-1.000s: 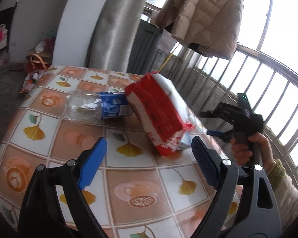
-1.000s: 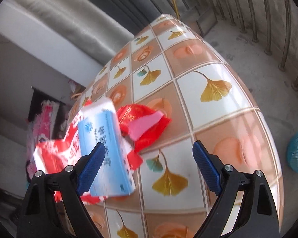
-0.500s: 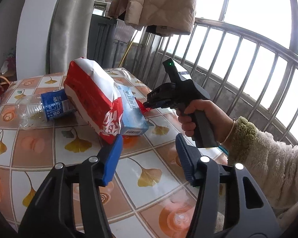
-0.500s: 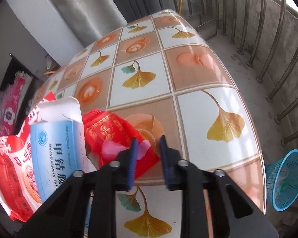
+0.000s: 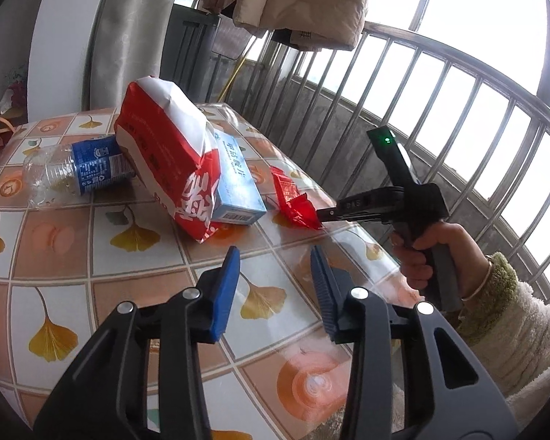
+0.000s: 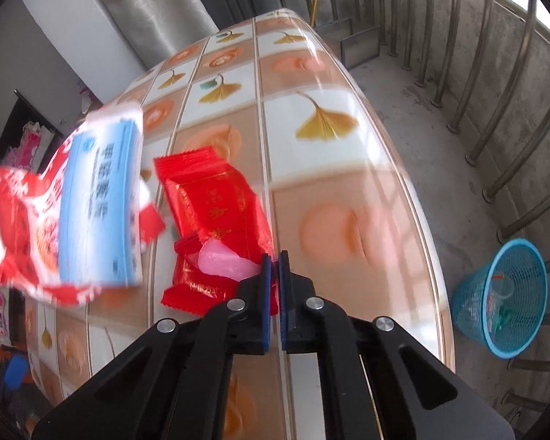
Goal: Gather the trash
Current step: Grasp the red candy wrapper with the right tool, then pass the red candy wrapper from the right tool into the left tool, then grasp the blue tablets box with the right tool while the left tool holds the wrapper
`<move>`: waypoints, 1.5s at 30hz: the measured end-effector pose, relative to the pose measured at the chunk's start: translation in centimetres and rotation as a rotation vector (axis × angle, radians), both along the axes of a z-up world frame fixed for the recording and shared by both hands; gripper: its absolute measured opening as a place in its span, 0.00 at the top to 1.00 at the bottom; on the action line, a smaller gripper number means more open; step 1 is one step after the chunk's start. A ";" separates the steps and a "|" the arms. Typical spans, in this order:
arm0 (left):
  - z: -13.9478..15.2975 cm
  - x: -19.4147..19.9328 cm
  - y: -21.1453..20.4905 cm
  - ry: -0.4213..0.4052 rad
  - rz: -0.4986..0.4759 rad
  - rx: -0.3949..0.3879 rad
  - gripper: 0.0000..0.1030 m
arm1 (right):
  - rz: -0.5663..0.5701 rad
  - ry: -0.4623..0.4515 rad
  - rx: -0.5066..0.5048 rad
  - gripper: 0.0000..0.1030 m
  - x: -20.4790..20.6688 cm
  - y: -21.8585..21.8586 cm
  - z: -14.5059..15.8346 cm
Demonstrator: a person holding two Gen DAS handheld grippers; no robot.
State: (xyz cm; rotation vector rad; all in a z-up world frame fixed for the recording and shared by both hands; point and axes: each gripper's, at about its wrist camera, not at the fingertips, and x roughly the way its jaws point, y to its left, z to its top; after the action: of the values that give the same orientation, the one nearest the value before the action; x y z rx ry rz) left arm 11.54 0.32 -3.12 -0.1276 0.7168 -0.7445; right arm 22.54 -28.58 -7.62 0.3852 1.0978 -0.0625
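A small red foil wrapper [image 6: 216, 212] with a pink inside lies on the tiled table [image 6: 348, 227]. My right gripper [image 6: 274, 260] is shut on its near edge; the left wrist view shows the wrapper [image 5: 293, 201] pinched and lifted at that gripper's tip [image 5: 321, 215]. Left of it lie a blue and white box [image 5: 234, 183], a big red and white bag [image 5: 168, 157] and an empty plastic bottle [image 5: 77, 172]. My left gripper [image 5: 275, 286] is open and empty, above the table in front of the pile.
A blue mesh waste basket [image 6: 502, 293] with some scraps in it stands on the floor to the right of the table. A metal railing [image 5: 458, 110] runs behind and to the right. A coat [image 5: 300, 0] hangs above the railing.
My right gripper closed from wide open onto the red wrapper's edge and started lifting it. My left gripper narrowed, swung right and drew back from the bag.
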 end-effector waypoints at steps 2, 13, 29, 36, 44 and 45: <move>-0.5 -0.1 -0.1 0.035 -0.014 0.001 0.64 | 0.022 0.003 0.008 0.96 -2.2 0.8 0.0; -4.5 2.4 -0.9 0.381 -0.038 -0.160 0.66 | 0.158 0.006 0.234 0.96 -8.8 5.5 -0.9; -6.5 3.2 -3.5 0.394 0.023 -0.026 0.98 | 0.239 -0.020 0.442 0.95 -9.9 5.2 -1.8; -6.1 3.2 -1.8 0.361 0.051 0.009 0.99 | 0.170 -0.073 0.415 0.69 -8.1 2.0 1.0; -6.3 3.2 0.2 0.361 0.099 0.010 0.99 | 0.153 -0.196 0.300 0.12 0.0 4.0 5.8; -6.4 3.2 0.4 0.363 0.102 0.007 0.99 | 0.153 -0.181 0.281 0.12 1.4 4.7 5.8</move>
State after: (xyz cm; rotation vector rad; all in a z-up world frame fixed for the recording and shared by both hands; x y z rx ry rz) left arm 14.73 0.67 -9.47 -0.2958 1.0500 -0.6269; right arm 23.99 -23.89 -1.81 0.5461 0.9546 0.2597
